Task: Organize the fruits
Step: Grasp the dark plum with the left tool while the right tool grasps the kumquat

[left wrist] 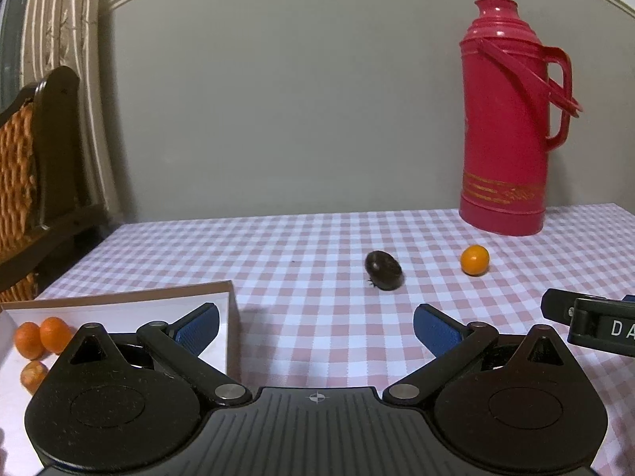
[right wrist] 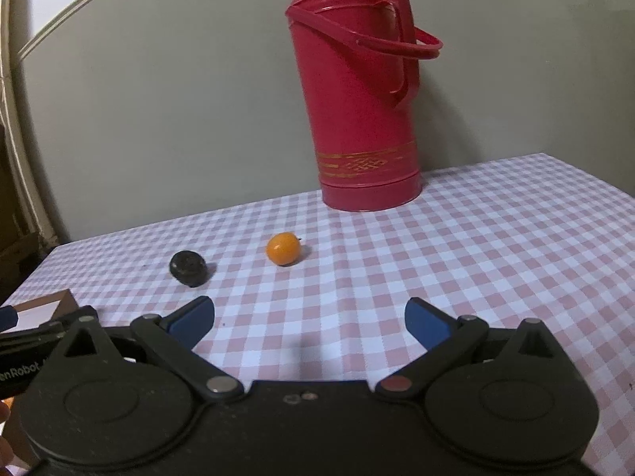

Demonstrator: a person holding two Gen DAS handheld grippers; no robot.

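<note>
A small orange fruit (left wrist: 474,260) (right wrist: 283,248) lies loose on the checked tablecloth, with a dark round fruit (left wrist: 383,270) (right wrist: 188,268) to its left. Three small orange fruits (left wrist: 41,336) sit in a shallow white box (left wrist: 222,297) at the left; the box's corner (right wrist: 59,303) shows in the right wrist view. My left gripper (left wrist: 316,327) is open and empty, well short of the dark fruit, its left finger over the box's right edge. My right gripper (right wrist: 309,321) is open and empty, short of the orange fruit. The right gripper's body (left wrist: 587,321) shows at the left wrist view's right edge.
A tall red thermos (left wrist: 512,119) (right wrist: 357,91) with a handle stands at the back of the table against a grey wall. A dark wooden chair with woven cane (left wrist: 35,182) stands beyond the table's left edge. The pink checked tablecloth (right wrist: 476,261) stretches to the right.
</note>
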